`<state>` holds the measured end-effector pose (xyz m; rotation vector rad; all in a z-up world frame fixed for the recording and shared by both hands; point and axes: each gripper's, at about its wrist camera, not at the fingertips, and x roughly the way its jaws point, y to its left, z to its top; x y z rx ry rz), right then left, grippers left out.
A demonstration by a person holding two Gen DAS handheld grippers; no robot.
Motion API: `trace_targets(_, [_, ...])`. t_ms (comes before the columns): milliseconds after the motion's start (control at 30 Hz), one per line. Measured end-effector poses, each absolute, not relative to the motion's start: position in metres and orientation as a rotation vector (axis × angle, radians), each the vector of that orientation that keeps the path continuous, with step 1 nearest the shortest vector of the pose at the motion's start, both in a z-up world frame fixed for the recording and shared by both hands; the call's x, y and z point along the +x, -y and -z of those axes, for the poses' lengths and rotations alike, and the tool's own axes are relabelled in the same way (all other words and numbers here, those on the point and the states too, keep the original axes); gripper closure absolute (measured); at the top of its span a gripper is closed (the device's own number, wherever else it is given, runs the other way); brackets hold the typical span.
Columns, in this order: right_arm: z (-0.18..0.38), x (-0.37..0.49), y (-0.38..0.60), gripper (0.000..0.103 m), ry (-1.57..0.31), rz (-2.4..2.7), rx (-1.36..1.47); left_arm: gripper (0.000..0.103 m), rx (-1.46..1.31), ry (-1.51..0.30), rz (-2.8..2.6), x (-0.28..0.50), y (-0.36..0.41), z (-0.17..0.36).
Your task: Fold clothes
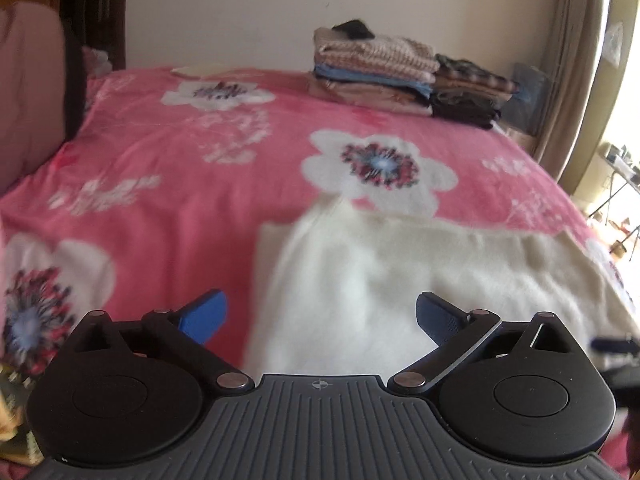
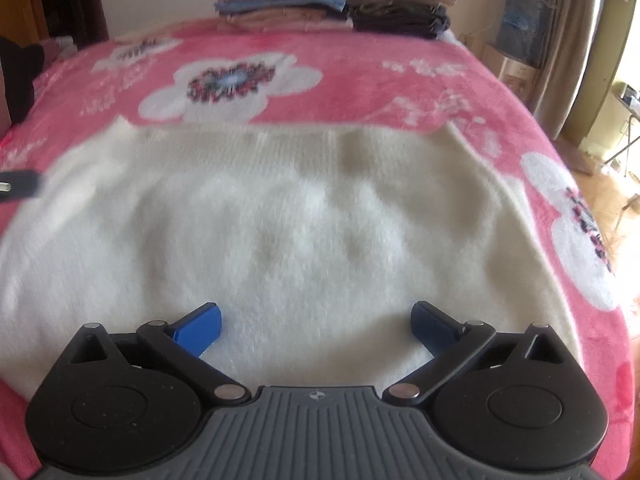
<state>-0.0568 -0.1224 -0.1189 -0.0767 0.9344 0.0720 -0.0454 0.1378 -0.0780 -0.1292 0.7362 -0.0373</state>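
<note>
A fluffy white sweater (image 2: 288,216) lies spread flat on the pink floral bed cover (image 2: 340,80). It also shows in the left wrist view (image 1: 420,272), with its left edge folded. My left gripper (image 1: 322,316) is open and empty, hovering over the sweater's left edge. My right gripper (image 2: 316,322) is open and empty, low over the sweater's near middle. A dark bit of the left gripper (image 2: 18,186) shows at the left edge of the right wrist view.
Two stacks of folded clothes stand at the far side of the bed: a knit and beige stack (image 1: 372,72) and a dark stack (image 1: 472,92). A wall is behind them. A curtain (image 1: 576,60) and the bed's right edge are on the right.
</note>
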Motion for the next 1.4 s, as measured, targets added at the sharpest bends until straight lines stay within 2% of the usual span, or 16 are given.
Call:
trace_targets(167, [0.12, -0.055, 0.123, 0.0, -0.935, -0.083, -0.086, 0.0, -0.167, -0.843, 0.034, -0.047, -0.151, 0.098])
trace_targets(367, [0.12, -0.054, 0.125, 0.0, -0.942, -0.091, -0.084, 0.001, -0.362, -0.937, 0.082, -0.033, -0.173, 0.119])
trace_targets(767, [0.122, -0.055, 0.121, 0.0, -0.939, -0.082, -0.088, 0.001, -0.515, -1.008, 0.329, -0.015, -0.201, 0.131])
trace_targets(867, [0.122, -0.054, 0.121, 0.0, -0.94, -0.079, -0.089, 0.005, -0.567, -1.019, 0.39, -0.013, -0.209, 0.134])
trace_targets(1000, [0.122, -0.055, 0.12, 0.0, -0.939, -0.075, -0.088, 0.018, -0.632, -1.008, 0.374, -0.01, -0.217, 0.14])
trace_targets(1200, [0.122, -0.055, 0.12, 0.0, -0.94, -0.07, -0.086, 0.021, -0.801, -0.958, 0.295, 0.003, -0.225, 0.151])
trace_targets(1300, [0.121, -0.056, 0.12, 0.0, -0.94, -0.069, -0.084, 0.03, -0.77, -0.976, 0.324, -0.001, -0.218, 0.15])
trace_targets(1400, [0.122, -0.057, 0.12, 0.0, -0.935, -0.066, -0.084, 0.033, -0.796, -0.99, 0.367, -0.005, -0.216, 0.149])
